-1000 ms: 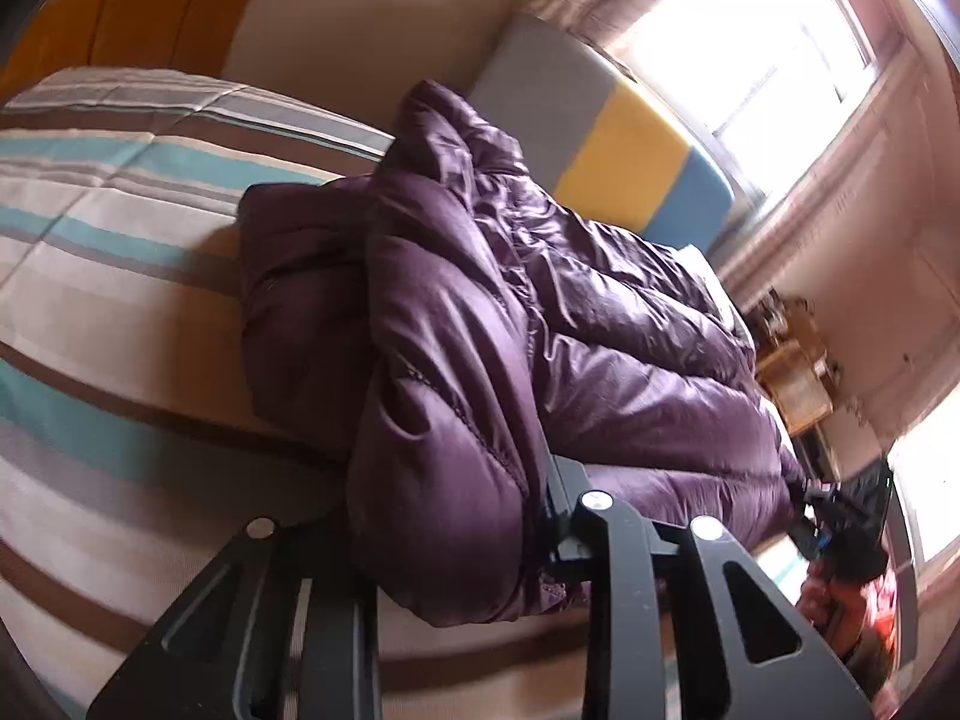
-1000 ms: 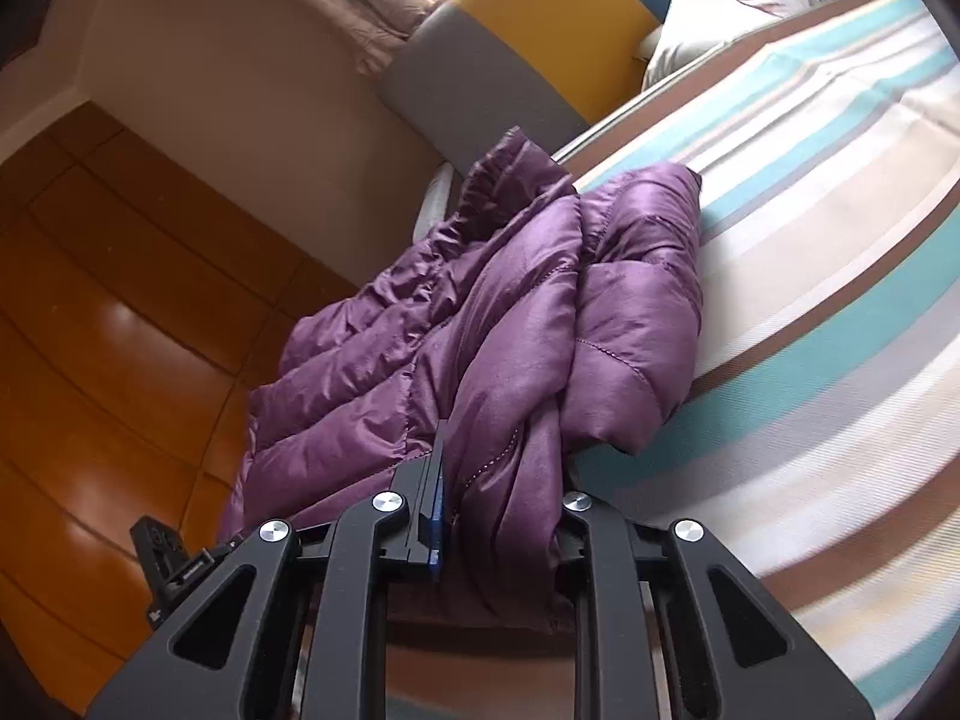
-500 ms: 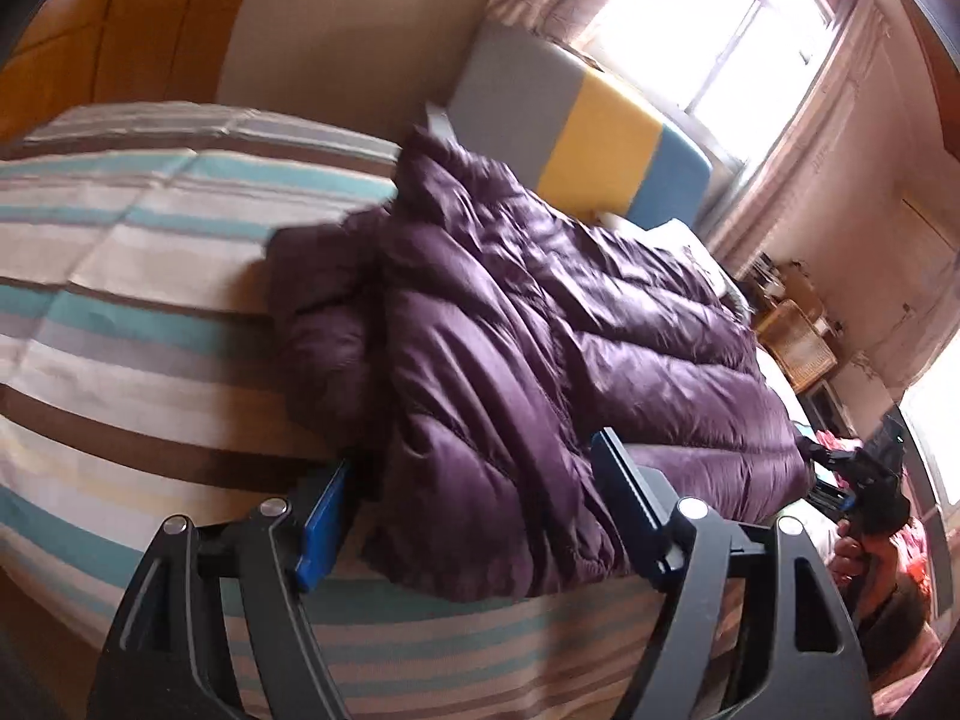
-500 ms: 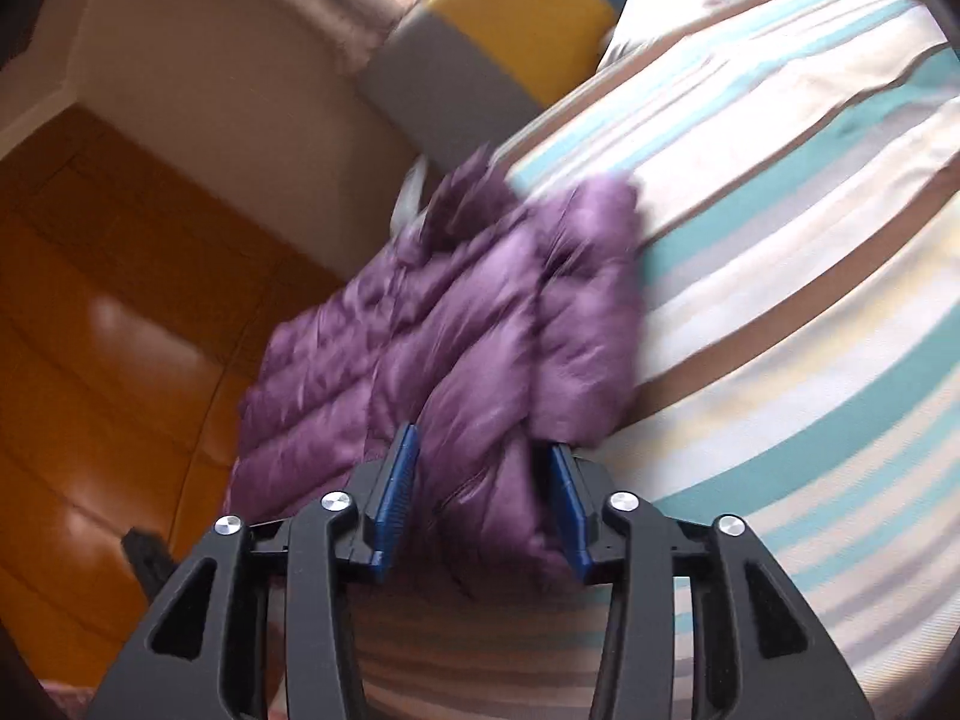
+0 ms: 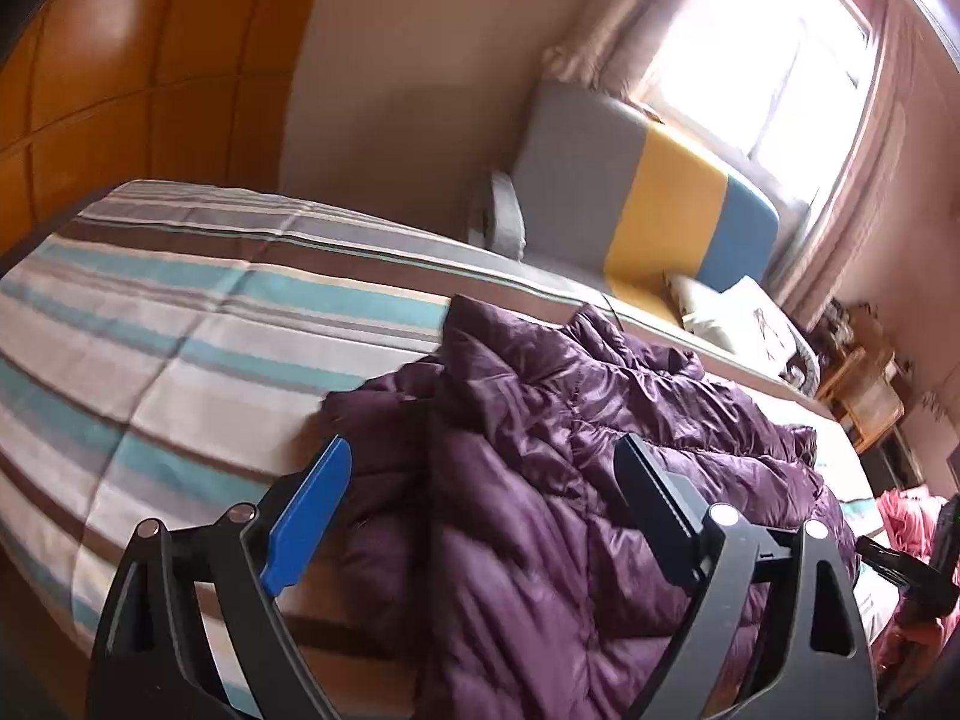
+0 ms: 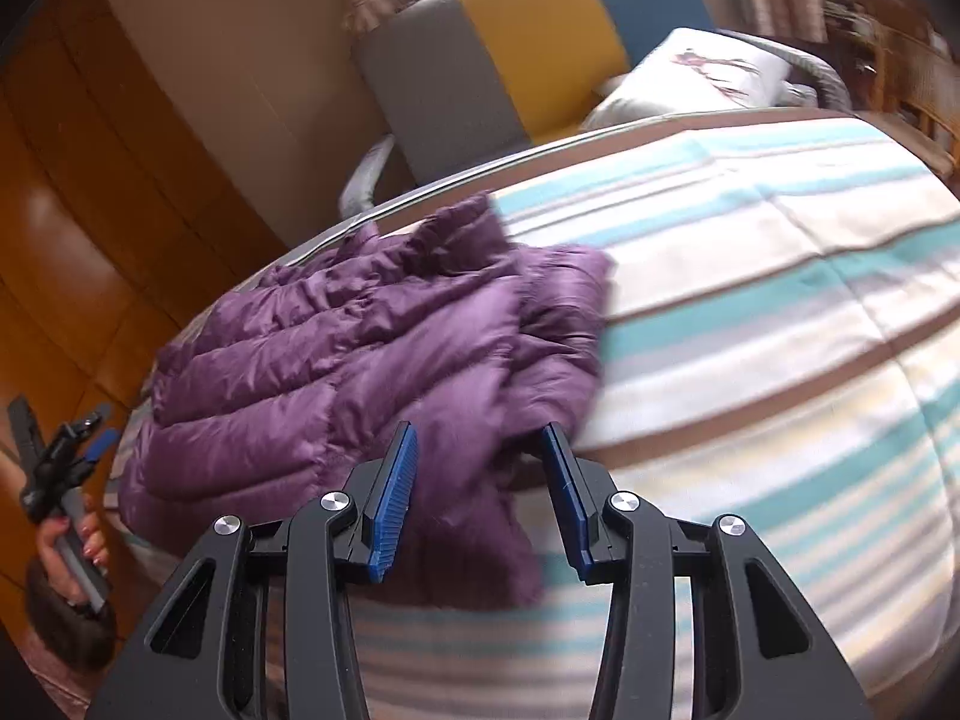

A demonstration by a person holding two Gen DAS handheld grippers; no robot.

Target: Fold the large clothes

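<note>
A purple quilted down jacket (image 5: 570,480) lies folded in a thick bundle on the striped bed (image 5: 180,324). My left gripper (image 5: 486,474) is open wide, its jaws on either side of the bundle's near edge without holding it. In the right wrist view the jacket (image 6: 336,360) lies at the bed's left side, and my right gripper (image 6: 477,450) is open with the near fold between its blue pads (image 6: 393,498), not clamped. The left gripper also shows in the right wrist view (image 6: 60,456), held in a hand.
A grey, yellow and blue headboard (image 5: 648,210) and a white pillow (image 6: 696,78) stand at the bed's far end. Wooden wardrobe panels (image 6: 78,228) line one side. A wooden bedside table (image 5: 864,384) and pink cloth (image 5: 906,516) lie at the right.
Both grippers were shut on the jacket's edge a second ago; both have opened and let it go. The jacket has dropped onto the bed and both grippers have pulled back.
</note>
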